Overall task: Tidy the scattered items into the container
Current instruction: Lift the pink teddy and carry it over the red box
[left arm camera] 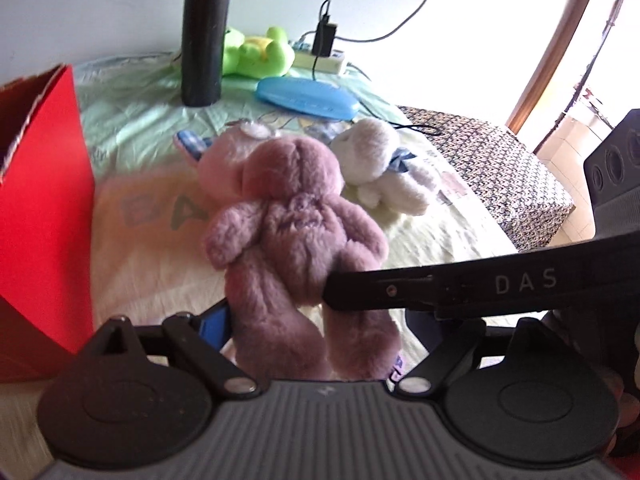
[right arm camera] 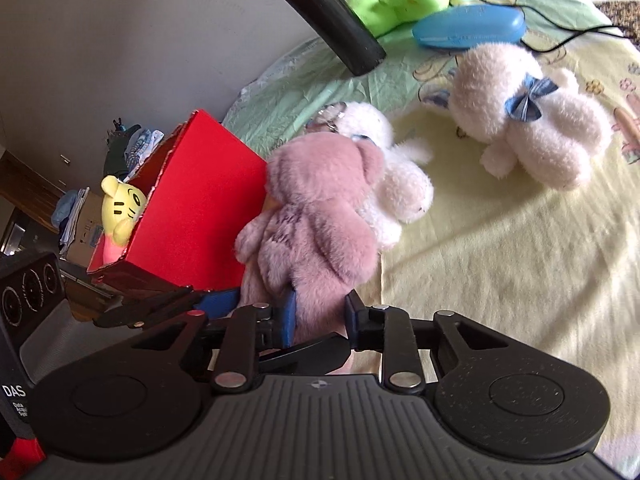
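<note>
Two grippers meet at a mauve plush bear [right arm camera: 316, 216]: the right gripper [right arm camera: 320, 316] clamps its leg between blue pads, while the left gripper [left arm camera: 320, 320] stands open around its legs. Beside it stands the red cardboard box [right arm camera: 200, 208] on a yellow-green bedsheet [right arm camera: 500, 260], against a white wall [left arm camera: 120, 0]; a white plush bear [right arm camera: 532, 120] lies near.

A home bedroom here: pale yellow-green cartoon-print bedsheet [right arm camera: 500, 240] strewn with fluffy plush toys, a white power strip [left arm camera: 320, 60] against the plain wall.
</note>
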Motion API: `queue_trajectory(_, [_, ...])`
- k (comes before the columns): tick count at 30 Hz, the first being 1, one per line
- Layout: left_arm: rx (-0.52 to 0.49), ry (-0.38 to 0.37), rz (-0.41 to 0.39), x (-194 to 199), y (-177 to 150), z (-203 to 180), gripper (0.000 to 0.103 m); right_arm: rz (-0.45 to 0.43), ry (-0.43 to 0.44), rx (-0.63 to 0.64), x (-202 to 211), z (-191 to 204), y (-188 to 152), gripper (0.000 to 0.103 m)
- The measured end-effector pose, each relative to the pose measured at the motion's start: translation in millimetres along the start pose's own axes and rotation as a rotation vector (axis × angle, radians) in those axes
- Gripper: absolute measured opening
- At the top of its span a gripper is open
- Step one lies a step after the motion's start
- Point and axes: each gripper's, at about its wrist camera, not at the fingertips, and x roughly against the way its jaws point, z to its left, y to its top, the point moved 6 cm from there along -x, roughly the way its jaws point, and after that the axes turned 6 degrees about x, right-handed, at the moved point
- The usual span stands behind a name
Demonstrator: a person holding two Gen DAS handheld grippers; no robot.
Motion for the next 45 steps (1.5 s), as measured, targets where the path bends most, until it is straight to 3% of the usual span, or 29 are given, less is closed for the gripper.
queue_trajectory(12, [-0.11, -0.086, -0.115, 54, 13, -20, 0.088, -0.198, -0.06, 0.1, 45, 40, -2, 0.026])
queue_trajectory(19, [-0.162, -0.12, -0.187, 93, 29, -5, 0.088, -0.311, -0.075, 0.111, 56, 78, 6, 0.026])
queue_trajectory(35, [-0.129, -0.046, -0.342, 176, 70, 100, 0.088, -0.436, 0.014, 0.237, 5, 193, 47, 0.026])
queue_trajectory(40, [-0.105, -0.009, -0.321, 179, 68, 136, 0.088, -0.424, 0.02, 0.27, -25, 215, 52, 0.027])
queue_trajectory(45, [-0.067, 0.004, -0.249, 165, 60, 169, 0.088, -0.371, -0.001, 0.258, -58, 224, 46, 0.027])
